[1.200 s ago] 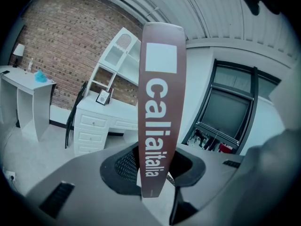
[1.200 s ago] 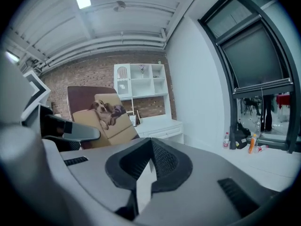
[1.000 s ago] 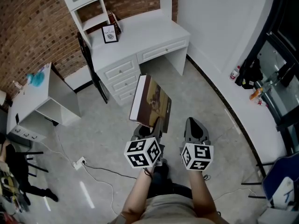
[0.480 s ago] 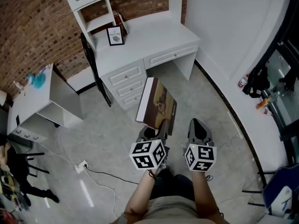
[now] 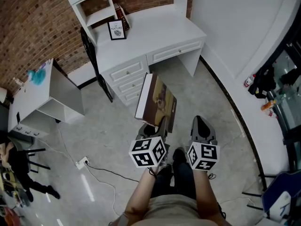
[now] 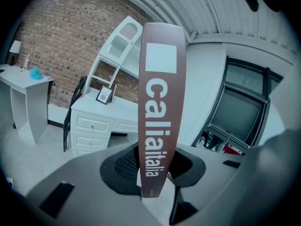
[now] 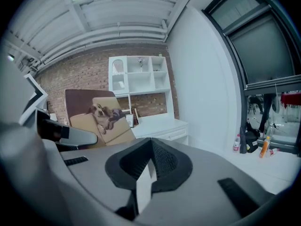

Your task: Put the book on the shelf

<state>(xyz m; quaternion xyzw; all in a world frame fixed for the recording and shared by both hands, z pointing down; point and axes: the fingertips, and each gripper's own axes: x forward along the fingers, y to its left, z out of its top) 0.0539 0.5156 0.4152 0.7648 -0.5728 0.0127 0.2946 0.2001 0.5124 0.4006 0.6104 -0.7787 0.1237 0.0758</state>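
Note:
A large brown book (image 5: 157, 102) with a dog picture on its cover stands upright, and my left gripper (image 5: 157, 126) is shut on its lower edge. In the left gripper view its spine (image 6: 157, 112) rises between the jaws of the left gripper (image 6: 153, 166). My right gripper (image 5: 201, 126) hangs beside it to the right, shut with nothing in it; its pads meet at the tips (image 7: 149, 147). The book's cover (image 7: 101, 119) shows at the left of the right gripper view. The white shelf unit (image 5: 91, 4) stands on a white desk (image 5: 146, 36) ahead, against the brick wall.
A black chair (image 5: 91, 60) leans at the desk's left. A framed picture (image 5: 116, 30) and some books (image 5: 123, 15) sit at the shelf's foot. At left is a small white table (image 5: 33, 98), with a power strip and cable (image 5: 81, 163) on the floor. Bottles (image 5: 248, 81) stand by the right wall.
Both grippers and the book have moved forward over the floor toward the desk. The book stays upright in the left gripper, and the right gripper stays shut.

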